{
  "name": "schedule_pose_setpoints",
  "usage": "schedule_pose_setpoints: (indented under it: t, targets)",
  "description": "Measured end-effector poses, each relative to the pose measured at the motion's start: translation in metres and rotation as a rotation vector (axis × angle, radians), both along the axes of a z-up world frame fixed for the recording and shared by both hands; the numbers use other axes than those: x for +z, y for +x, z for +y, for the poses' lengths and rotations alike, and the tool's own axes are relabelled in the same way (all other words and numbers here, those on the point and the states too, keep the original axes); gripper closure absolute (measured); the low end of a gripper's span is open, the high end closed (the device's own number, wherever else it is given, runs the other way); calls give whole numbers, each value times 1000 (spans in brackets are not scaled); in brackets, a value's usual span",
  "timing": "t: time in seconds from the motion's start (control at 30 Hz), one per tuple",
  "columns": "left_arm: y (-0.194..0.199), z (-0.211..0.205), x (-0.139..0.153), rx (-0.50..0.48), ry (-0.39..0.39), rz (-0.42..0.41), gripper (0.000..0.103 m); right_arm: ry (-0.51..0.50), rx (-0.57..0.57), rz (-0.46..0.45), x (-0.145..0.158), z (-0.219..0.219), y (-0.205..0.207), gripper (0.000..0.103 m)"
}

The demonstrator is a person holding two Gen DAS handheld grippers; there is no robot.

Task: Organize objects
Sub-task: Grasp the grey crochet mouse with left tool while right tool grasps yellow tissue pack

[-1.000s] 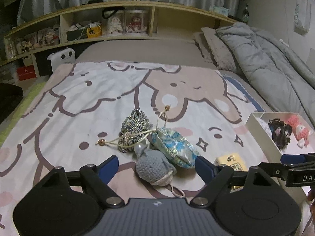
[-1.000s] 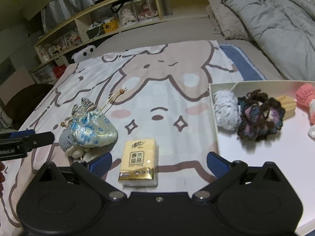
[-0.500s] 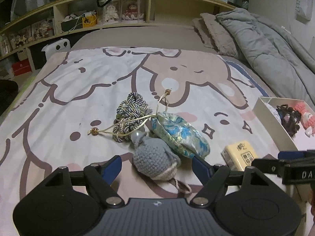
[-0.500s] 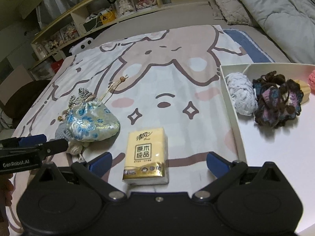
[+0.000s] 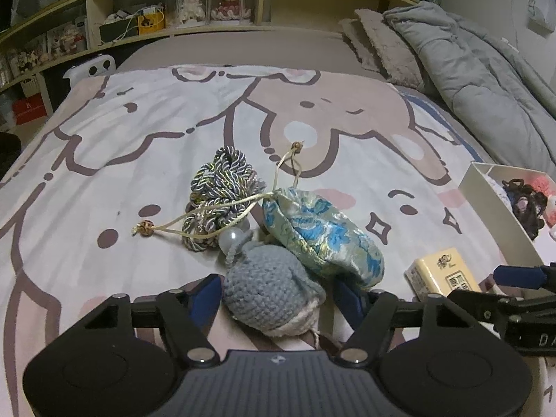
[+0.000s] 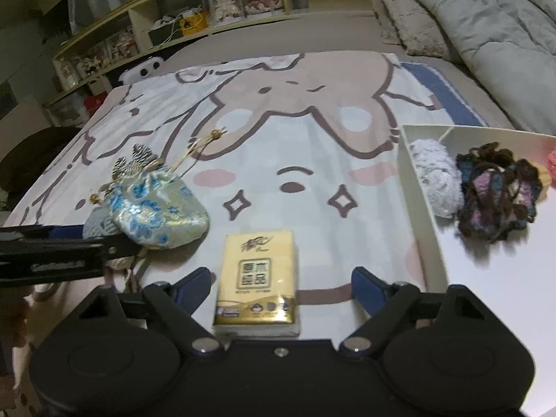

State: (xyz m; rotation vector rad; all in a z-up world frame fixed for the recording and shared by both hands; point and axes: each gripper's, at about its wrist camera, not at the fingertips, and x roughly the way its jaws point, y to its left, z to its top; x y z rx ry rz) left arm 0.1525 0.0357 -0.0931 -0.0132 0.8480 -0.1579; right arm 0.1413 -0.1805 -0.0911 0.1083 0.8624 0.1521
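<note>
Crocheted grey pouch [image 5: 271, 295] soft, light; we find left gripper [image 5: 276, 297] closing, pads not yet pressing. Tissue pack [image 6: 259, 278] squashy; right gripper [image 6: 281, 288] spread, closing, take long sides.

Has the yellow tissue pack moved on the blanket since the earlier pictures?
No. The tissue pack lies below the same star print on the blanket; only the camera came nearer.

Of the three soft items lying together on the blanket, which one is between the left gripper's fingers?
The grey crocheted pouch. The brocade pouch and the twisted cord bundle lie farther away.
</note>
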Motion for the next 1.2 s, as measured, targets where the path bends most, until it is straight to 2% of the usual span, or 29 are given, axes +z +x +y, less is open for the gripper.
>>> schedule_pose_setpoints:
  t: [0.17, 0.37, 0.47, 0.5, 0.7, 1.2]
  targets:
    - [6, -2, -5, 8, 1, 5, 41, 11, 10, 49, -12, 7, 8, 24]
    - [9, -4, -6, 12, 10, 14, 44, 28, 4, 70, -18, 7, 13, 25]
    - [7, -5, -4, 14, 18, 21, 47, -14, 27, 65, -20, 12, 14, 40]
    - [6, -5, -3, 15, 18, 24, 48, -30, 33, 60, -20, 13, 13, 50]
    - [-2, -1, 6, 44, 2, 37, 50, -15, 47, 60, -13, 9, 11, 51]
    - [-43, 5, 60, 89, -28, -67, 50, 31, 64, -69, 37, 3, -9, 51]
